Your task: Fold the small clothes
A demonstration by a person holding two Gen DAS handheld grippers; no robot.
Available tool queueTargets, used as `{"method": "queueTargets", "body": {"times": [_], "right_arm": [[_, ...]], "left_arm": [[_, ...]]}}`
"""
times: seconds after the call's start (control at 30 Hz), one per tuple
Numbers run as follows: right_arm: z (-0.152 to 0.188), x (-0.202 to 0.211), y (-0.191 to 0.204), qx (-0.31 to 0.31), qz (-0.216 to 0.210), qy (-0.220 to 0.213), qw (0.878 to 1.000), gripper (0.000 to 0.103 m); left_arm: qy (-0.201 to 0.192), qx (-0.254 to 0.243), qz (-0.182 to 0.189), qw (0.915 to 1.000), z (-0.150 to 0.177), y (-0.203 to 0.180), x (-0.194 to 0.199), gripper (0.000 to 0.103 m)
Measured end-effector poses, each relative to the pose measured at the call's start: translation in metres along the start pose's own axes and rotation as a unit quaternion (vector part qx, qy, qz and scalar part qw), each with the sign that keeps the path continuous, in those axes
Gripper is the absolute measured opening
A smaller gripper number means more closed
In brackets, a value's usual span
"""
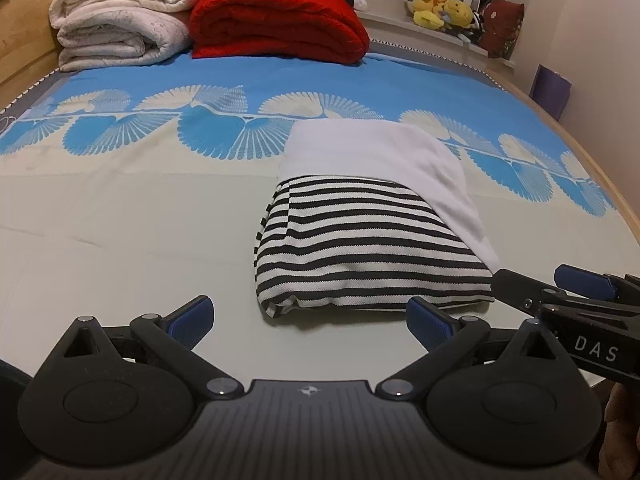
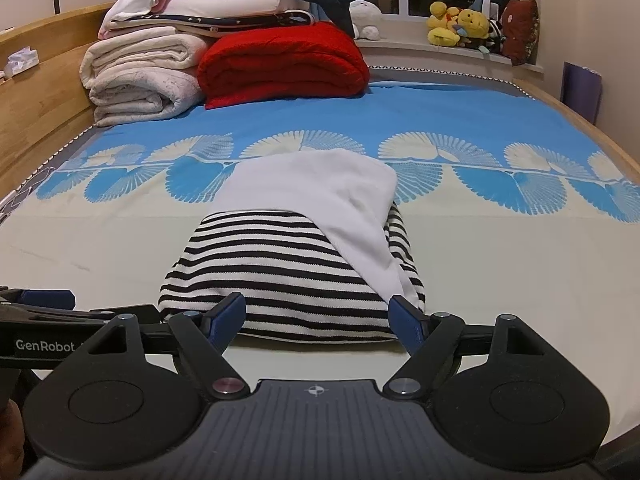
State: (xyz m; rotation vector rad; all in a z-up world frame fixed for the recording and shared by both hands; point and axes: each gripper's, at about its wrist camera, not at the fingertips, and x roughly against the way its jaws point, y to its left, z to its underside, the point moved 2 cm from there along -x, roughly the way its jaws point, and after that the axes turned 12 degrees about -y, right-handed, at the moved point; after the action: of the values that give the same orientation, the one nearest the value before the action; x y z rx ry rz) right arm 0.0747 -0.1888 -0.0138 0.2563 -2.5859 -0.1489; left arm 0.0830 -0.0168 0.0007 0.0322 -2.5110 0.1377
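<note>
A folded garment (image 1: pixel 368 248) with black and white stripes and a plain white part (image 1: pixel 380 152) lies flat on the bed sheet (image 1: pixel 120 220). My left gripper (image 1: pixel 310 320) stands open just in front of its near left corner, with nothing between the pads. From the right side of that view my right gripper (image 1: pixel 550 284) reaches toward the garment's near right corner. In the right wrist view the garment (image 2: pixel 288 272) fills the middle. My right gripper (image 2: pixel 316 316) is open wide at its near edge, the pads (image 2: pixel 230 314) not pressing on the cloth. The left gripper (image 2: pixel 40 304) shows at the left edge.
Folded white blankets (image 1: pixel 120 20) and a red blanket (image 1: pixel 276 20) are stacked at the head of the bed. Plush toys (image 2: pixel 460 24) sit on the windowsill. A wooden bed frame (image 2: pixel 40 80) runs along the left, and a purple bag (image 2: pixel 580 88) stands at the right.
</note>
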Motion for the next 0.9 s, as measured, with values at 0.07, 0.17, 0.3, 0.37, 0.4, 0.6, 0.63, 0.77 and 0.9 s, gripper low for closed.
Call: {"method": "queueTargets", "body": {"times": [0.07,0.17,0.3,0.37,0.4,0.6,0.63,0.77,0.9], "right_arm": [[-0.0001,0.0002,0.0005,0.0,0.001,-0.001,1.0,0.08],[0.0002,-0.0001,0.0011,0.001,0.001,-0.002,1.0,0.08],[0.0005,-0.0006,0.0011,0.003,0.001,0.001,1.0,0.079],[0.0008,-0.0009,0.0008,0.005,0.002,0.002,1.0,0.079],[0.0009,-0.0013,0.0008,0.005,0.002,0.003,1.0,0.079],[0.0019,-0.0034,0.0001,0.005,0.002,0.007,1.0,0.08],[0.0022,-0.0034,0.0002,0.005,0.002,0.008,1.0,0.079],[0.0029,-0.0038,0.0002,0.006,0.003,0.009,1.0,0.08],[0.0038,-0.0041,0.0001,0.007,0.003,0.01,1.0,0.079]], "left_arm": [[0.001,0.001,0.001,1.0,-0.0001,0.0003,-0.0002,0.102],[0.002,0.001,0.0,1.0,0.0006,0.0002,-0.0008,0.102],[0.008,0.002,0.0,1.0,0.0021,-0.0002,-0.0028,0.102],[0.011,0.003,0.001,0.9999,0.0029,0.0001,-0.004,0.102],[0.011,0.003,0.001,0.9999,0.003,0.0002,-0.0043,0.102],[0.013,0.0,0.0,0.9999,0.0041,-0.0008,-0.0049,0.102],[0.013,-0.001,0.0,0.9999,0.0043,-0.001,-0.0049,0.102],[0.014,-0.002,-0.001,0.9999,0.0049,-0.0012,-0.0049,0.102],[0.013,0.0,-0.001,0.9999,0.005,-0.001,-0.0049,0.102]]}}
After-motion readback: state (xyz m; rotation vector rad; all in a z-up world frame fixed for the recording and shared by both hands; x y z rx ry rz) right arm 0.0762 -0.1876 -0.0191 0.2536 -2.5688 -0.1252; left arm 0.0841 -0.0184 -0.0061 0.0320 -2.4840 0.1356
